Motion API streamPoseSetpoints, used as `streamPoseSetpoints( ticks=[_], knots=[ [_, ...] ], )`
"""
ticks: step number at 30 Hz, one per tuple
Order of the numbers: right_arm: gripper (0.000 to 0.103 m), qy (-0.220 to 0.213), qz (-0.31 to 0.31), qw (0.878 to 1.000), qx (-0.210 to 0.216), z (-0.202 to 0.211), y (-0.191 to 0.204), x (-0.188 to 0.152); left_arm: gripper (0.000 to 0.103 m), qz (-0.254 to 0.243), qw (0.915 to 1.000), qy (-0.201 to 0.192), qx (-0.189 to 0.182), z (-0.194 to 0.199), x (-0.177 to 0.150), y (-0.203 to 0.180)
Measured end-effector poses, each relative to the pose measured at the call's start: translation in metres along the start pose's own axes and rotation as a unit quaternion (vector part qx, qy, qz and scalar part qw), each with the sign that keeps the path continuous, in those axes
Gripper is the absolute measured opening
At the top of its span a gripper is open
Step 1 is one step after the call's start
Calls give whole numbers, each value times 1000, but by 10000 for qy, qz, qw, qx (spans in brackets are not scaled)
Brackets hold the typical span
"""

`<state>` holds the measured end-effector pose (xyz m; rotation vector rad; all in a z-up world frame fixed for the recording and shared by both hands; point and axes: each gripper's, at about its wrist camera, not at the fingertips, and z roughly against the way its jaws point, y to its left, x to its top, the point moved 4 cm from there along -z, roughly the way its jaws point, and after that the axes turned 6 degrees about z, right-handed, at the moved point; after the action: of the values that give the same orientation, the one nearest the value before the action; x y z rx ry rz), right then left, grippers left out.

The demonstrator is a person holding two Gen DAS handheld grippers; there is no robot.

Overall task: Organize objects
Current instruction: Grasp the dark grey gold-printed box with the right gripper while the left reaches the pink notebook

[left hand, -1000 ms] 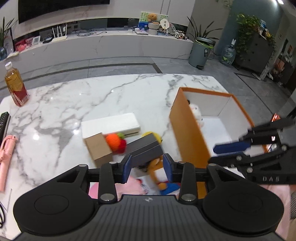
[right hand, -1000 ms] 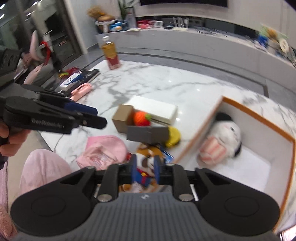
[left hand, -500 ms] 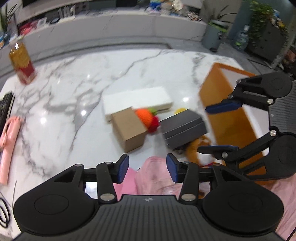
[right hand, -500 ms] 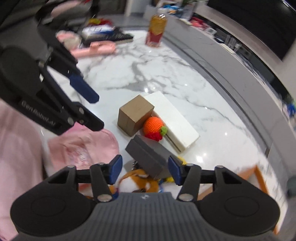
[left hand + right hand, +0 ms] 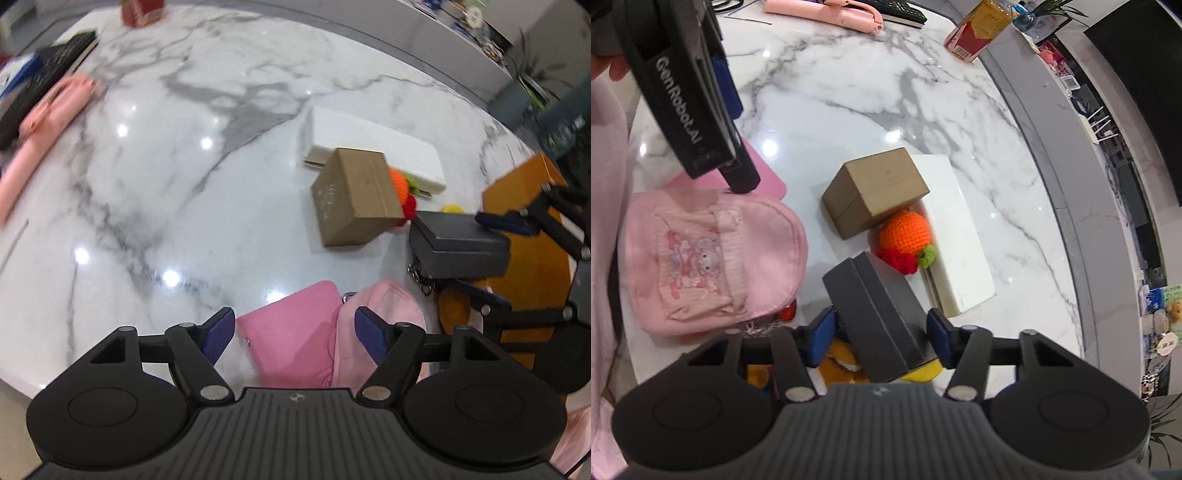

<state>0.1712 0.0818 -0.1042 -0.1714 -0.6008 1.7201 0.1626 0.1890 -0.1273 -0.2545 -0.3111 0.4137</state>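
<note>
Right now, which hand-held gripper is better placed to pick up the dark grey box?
Right. The right hand-held gripper already straddles the dark grey box, its jaws closing either side of it. The left hand-held gripper hangs over the pink pouch instead, jaws opening.

A drink bottle [image 5: 979, 31] stands beyond a black keyboard [image 5: 897, 9]; marble table [image 5: 166, 166].
</note>
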Motion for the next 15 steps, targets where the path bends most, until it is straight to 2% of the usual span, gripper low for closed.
streamPoseSetpoints(
  ticks=[2, 4, 6, 8, 10, 12, 15],
  knots=[
    [52, -28, -34, 10000, 3, 1, 0, 0, 85, 284, 9994, 113, -157, -3, 0, 4],
    [45, -83, -18, 10000, -48, 3, 0, 0, 85, 544, 9977, 271, -306, -6, -2, 10],
    [39, -169, -24, 9996, -214, 8, -2, 1, 85, 732, 9959, 441, -285, -14, -5, 16],
    [38, -279, -119, 9990, -317, 15, -7, 2, 82, 914, 9938, 559, -283, -21, -9, 22],
    [37, -502, -369, 9974, -362, 27, -14, 4, 83, 893, 9942, 487, -361, -22, -12, 22],
    [36, -735, -710, 9941, -355, 41, -22, 8, 83, 795, 9954, 473, -265, -21, -14, 17],
    [36, -1085, -1454, 9834, -16, 59, -30, 11, 84, 703, 9965, 430, -149, -22, -15, 11]
  ],
)
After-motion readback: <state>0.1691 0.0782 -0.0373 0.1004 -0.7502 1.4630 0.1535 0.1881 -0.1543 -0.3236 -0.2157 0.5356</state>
